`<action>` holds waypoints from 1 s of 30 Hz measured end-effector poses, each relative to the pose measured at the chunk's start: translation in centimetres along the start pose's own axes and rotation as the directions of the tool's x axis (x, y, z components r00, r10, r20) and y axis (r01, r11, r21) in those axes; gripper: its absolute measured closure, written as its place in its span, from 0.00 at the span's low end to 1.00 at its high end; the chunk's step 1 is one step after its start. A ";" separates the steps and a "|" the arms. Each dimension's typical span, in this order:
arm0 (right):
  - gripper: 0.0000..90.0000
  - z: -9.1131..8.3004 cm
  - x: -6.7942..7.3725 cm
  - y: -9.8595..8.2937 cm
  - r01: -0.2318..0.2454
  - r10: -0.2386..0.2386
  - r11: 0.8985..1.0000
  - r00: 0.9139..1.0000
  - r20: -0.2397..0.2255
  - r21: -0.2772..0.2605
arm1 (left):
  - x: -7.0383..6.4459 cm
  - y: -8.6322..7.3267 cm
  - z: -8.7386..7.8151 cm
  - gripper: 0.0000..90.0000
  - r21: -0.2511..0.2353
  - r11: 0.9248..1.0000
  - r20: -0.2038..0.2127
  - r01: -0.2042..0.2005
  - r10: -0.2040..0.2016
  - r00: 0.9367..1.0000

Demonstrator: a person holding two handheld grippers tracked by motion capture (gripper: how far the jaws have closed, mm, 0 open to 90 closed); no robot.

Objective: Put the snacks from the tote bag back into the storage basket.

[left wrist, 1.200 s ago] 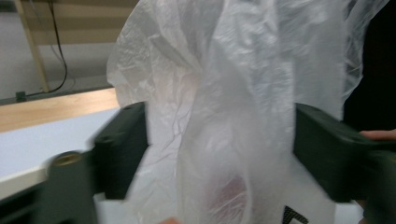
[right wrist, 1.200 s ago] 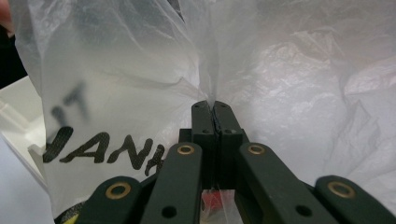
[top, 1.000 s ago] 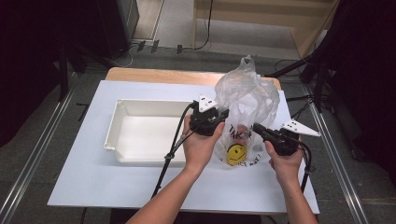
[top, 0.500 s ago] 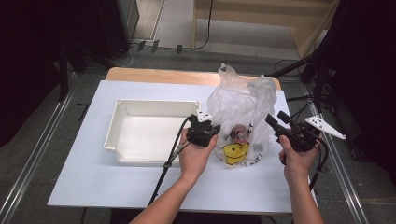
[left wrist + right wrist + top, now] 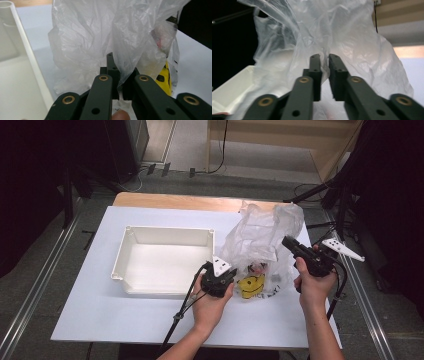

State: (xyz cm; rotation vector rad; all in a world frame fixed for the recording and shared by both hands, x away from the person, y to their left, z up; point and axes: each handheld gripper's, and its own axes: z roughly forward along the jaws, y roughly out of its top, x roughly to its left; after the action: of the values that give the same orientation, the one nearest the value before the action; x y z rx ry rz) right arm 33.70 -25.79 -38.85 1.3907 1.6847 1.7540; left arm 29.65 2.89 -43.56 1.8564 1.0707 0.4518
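A thin translucent plastic bag [image 5: 256, 234] with a yellow smiley print [image 5: 250, 285] stands on the white table, just right of a white tray [image 5: 167, 231]. My left gripper [image 5: 227, 274] is at the bag's lower left; in the left gripper view [image 5: 120, 75] its jaws are shut on a fold of bag film [image 5: 87, 37]. My right gripper [image 5: 286, 240] is raised at the bag's upper right edge, and in the right gripper view [image 5: 325, 58] it pinches the film [image 5: 352, 37]. Something pinkish [image 5: 257, 267] shows dimly through the bag.
The tray [image 5: 23, 52] is open and shallow, close to the left gripper's side, and its corner [image 5: 232, 85] shows beyond the bag. The white tabletop [image 5: 125, 320] has a wooden strip [image 5: 165, 199] at the back. Metal rails and cables run on the floor around it.
The left gripper has moved down and toward the person, low beside the bag. The right gripper has risen, and the bag's top now leans to the right.
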 end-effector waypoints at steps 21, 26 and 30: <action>1.00 2.9 -4.3 -5.4 -0.013 -0.037 0.947 0.988 0.149 0.320 | -0.3 -4.4 0.1 0.98 0.045 0.999 -0.034 -0.003 0.005 0.999; 1.00 3.8 -5.9 -7.6 -0.053 -0.045 0.900 0.976 0.212 0.433 | -0.1 -4.8 0.4 0.99 0.155 0.988 -0.045 0.018 -0.011 0.999; 1.00 3.8 -6.2 -7.8 -0.062 -0.040 0.897 0.975 0.220 0.438 | 0.8 -4.9 0.3 0.99 0.169 0.981 -0.040 0.093 -0.087 0.995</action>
State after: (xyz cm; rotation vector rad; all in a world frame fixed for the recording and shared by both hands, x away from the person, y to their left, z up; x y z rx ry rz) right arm 36.72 -26.67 -49.00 1.7114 2.0264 1.1962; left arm 27.93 4.36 -47.95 1.9458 1.2435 0.3474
